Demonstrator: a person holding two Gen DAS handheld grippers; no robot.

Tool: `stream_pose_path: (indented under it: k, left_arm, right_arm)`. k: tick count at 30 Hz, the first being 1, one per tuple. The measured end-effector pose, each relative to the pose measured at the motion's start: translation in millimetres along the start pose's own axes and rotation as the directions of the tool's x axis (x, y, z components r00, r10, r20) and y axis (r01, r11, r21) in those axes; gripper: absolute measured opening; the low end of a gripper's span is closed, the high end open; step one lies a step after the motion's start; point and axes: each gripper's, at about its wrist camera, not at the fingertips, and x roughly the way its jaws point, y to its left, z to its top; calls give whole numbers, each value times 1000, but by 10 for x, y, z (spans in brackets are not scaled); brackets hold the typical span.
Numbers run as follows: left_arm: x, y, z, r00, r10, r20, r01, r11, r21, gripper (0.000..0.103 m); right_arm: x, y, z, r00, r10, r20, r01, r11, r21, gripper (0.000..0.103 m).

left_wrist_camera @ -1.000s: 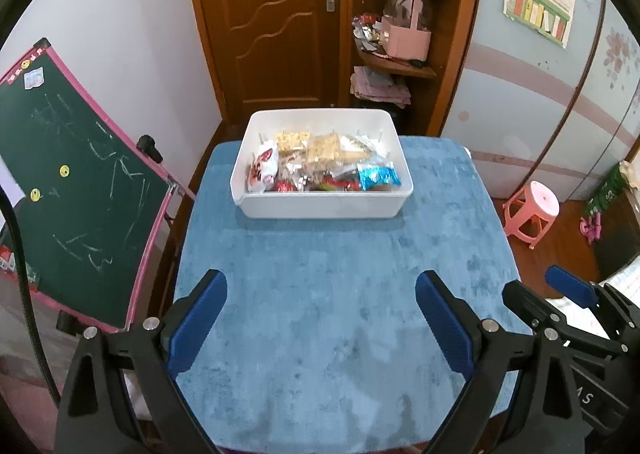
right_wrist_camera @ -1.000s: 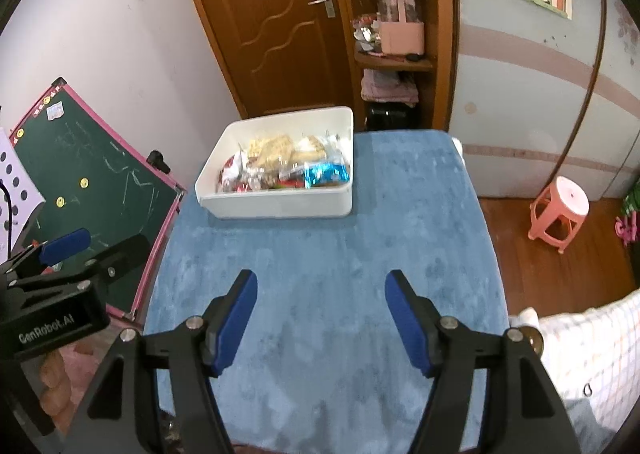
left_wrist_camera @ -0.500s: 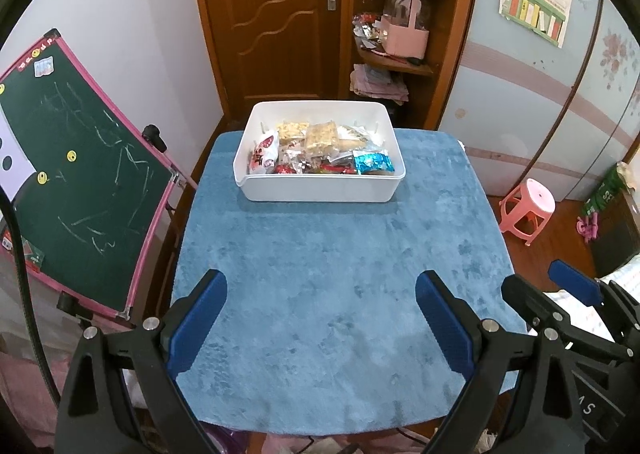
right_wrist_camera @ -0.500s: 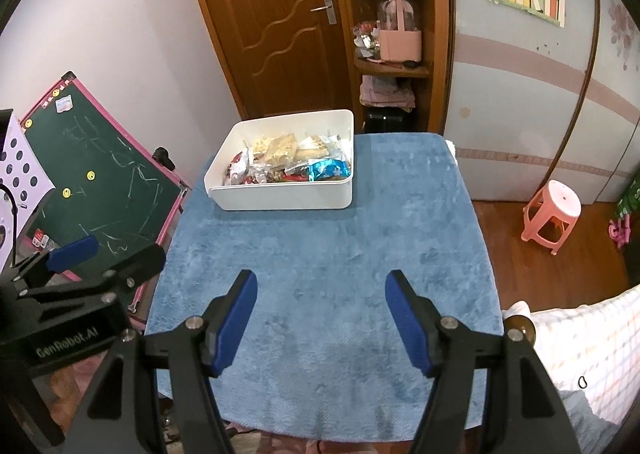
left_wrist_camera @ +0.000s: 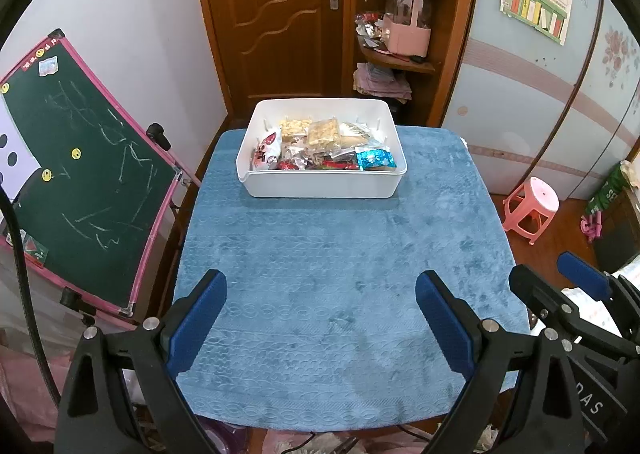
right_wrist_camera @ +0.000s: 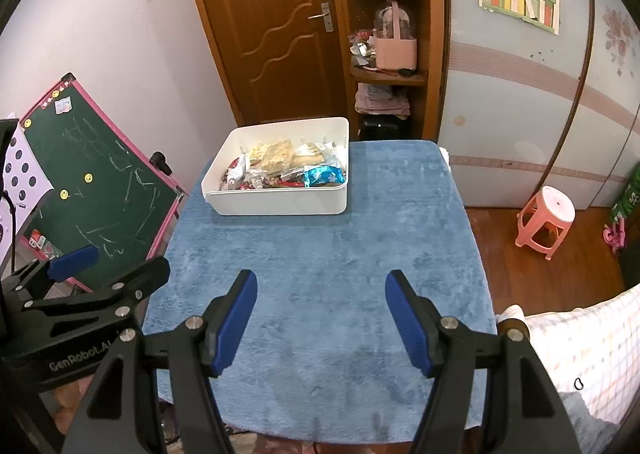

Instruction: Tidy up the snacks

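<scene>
Snacks point(left_wrist_camera: 320, 150) sit heaped in a white bin point(left_wrist_camera: 320, 184) at the far edge of the blue tabletop point(left_wrist_camera: 340, 266), well ahead of both tongs. From the left tongs point(left_wrist_camera: 320, 320) it lies straight ahead; from the right tongs point(right_wrist_camera: 322, 318) ahead and to the left. Its long side runs crosswise. Both tongs are spread and hold nothing; the left looks better lined up.

We see the bin point(left_wrist_camera: 322, 184) on the table's point(left_wrist_camera: 340, 254) far end, snack packets point(left_wrist_camera: 320, 150) inside it; behind the bin a door point(left_wrist_camera: 276, 14), left of it a chalkboard point(left_wrist_camera: 80, 182), right of it a stool point(left_wrist_camera: 532, 206).
</scene>
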Motion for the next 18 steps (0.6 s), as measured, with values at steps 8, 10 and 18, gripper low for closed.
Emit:
stream_pose_path:
  k: [8,10,18]
  left_arm:
    - [-7,-11,-4,1000,-1,1,1,1000,-2,95]
    - [-4,-18,-6,1000,-1,2,1,1000,-2,95]
    - [-1,-29,-6,1000,0,4,0,1000,-2,95]
  right_arm:
    - [-31,-10,-17,1000,-4,4,4,1000,12,67]
    - [-35,-16,-17,1000,-7,6,6,1000,13,67]
    - [-59,-39,-25,1000,-11,10,10,1000,15,67]
